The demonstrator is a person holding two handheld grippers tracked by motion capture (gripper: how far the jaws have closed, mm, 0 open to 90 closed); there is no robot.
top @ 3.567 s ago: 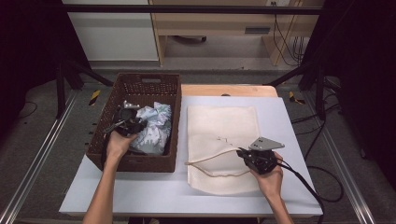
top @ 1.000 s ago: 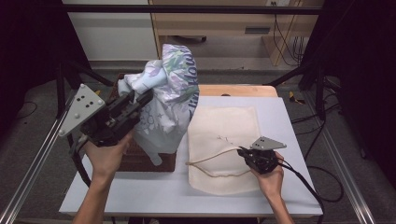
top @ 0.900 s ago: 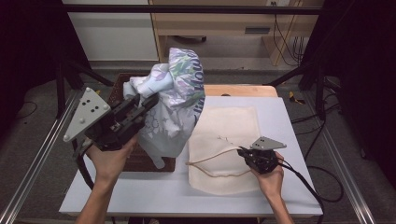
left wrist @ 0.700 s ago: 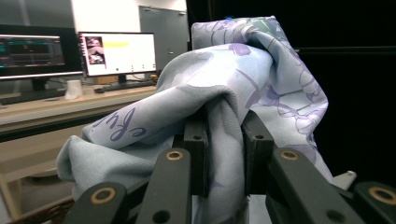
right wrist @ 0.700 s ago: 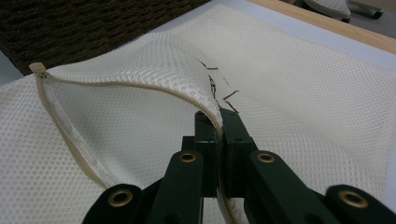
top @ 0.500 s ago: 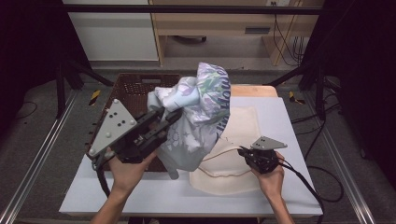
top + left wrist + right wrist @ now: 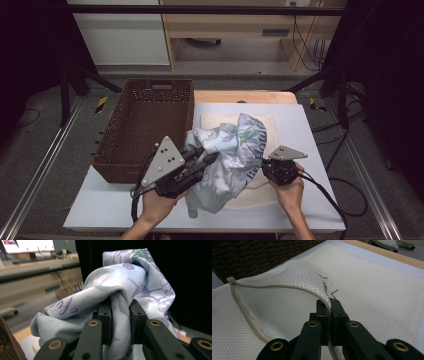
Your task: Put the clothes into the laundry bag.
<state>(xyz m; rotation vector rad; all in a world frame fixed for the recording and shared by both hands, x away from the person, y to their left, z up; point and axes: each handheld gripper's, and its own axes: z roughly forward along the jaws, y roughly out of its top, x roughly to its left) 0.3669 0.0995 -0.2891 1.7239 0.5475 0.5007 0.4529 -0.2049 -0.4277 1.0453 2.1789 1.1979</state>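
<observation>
Garment [image 7: 230, 155] bunched in left gripper [image 7: 202, 161], hanging over mesh bag [image 7: 267, 122], just left of right gripper [image 7: 265, 167]; left gripper view: jaws clamped on cloth [image 7: 120, 315]; right gripper view: jaws pinching bag's lifted lip [image 7: 322, 293], mouth gaping leftward.

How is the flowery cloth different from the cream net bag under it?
The flowery cloth is smooth, pale blue with purple print; the mesh bag is plain cream netting with a zipper. The cloth hangs bunched from the left gripper; the bag lies flat on the table, one edge lifted by the right gripper. Both are soft fabric, each pinched by a gripper.
</observation>
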